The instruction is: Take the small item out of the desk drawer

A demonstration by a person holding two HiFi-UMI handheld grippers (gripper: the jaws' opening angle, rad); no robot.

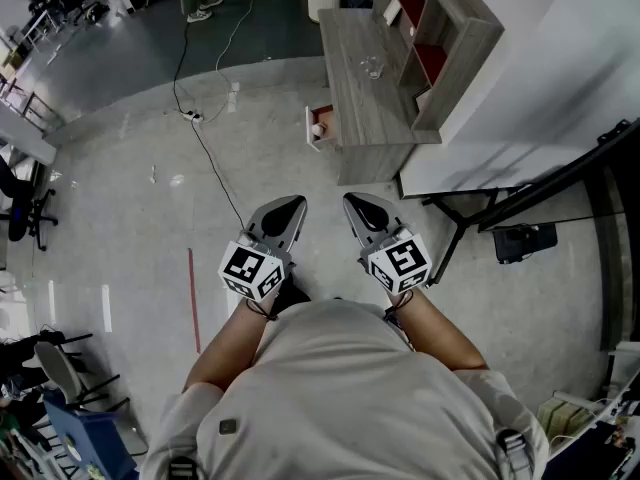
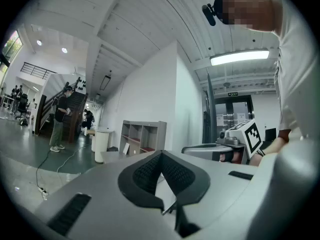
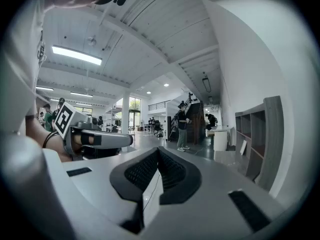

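Note:
A grey wooden desk (image 1: 365, 98) stands ahead of me on the floor. Its small drawer (image 1: 322, 126) is pulled open on the left side, and a small pale item (image 1: 317, 129) lies inside. I hold both grippers at waist height, well short of the desk. My left gripper (image 1: 295, 205) is shut with nothing between its pads (image 2: 161, 153). My right gripper (image 1: 353, 201) is also shut and empty (image 3: 159, 149). Each gripper shows in the other's view: the right gripper (image 2: 235, 144) and the left gripper (image 3: 95, 139).
A cubby shelf (image 1: 440, 38) stands on the desk's right side, with a clear glass object (image 1: 371, 66) on the desktop. A cable and power strip (image 1: 192, 116) lie on the floor to the left. A black stand (image 1: 500, 208) and a black box (image 1: 525, 240) are at the right.

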